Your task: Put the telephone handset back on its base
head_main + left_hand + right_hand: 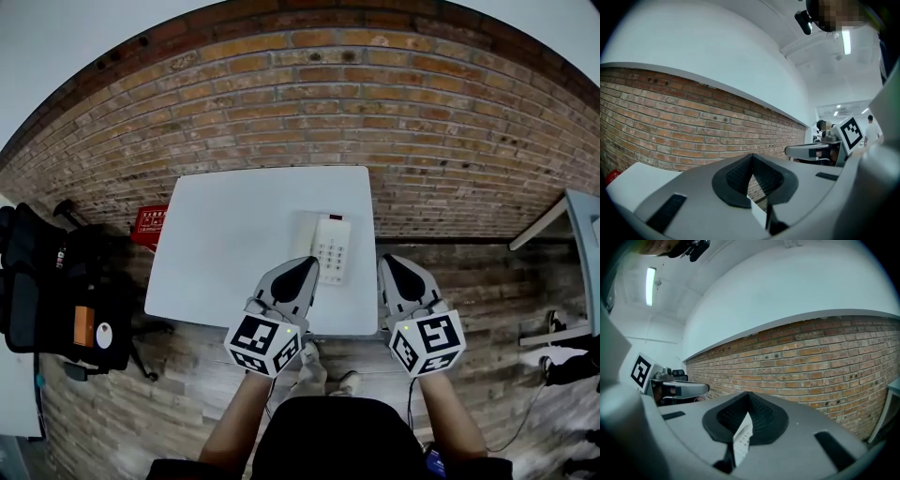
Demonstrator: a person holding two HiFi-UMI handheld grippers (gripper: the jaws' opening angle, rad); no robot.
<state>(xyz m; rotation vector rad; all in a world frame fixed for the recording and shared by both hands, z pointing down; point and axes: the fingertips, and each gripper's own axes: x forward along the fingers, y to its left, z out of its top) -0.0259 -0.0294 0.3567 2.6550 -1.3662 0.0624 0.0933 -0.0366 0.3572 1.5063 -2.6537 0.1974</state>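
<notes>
You have a white table (234,244) at the middle of your head view, its far edge by a brick wall (328,112) that fills twelve o'clock. Above the bricks runs a plain white upper wall (693,47). A ceiling strip light (649,284) glows at ten o'clock in your right gripper view. Wood-look flooring (187,366) lies around the table. At nine o'clock of the table a red box (150,223) sits low by the wall. At eight o'clock stands a dark heap (56,291), possibly a chair loaded with bags, bearing an orange patch (84,325). At three o'clock a second table (583,234) juts in, and at four o'clock a thin cable (520,417) trails over the floor.
</notes>
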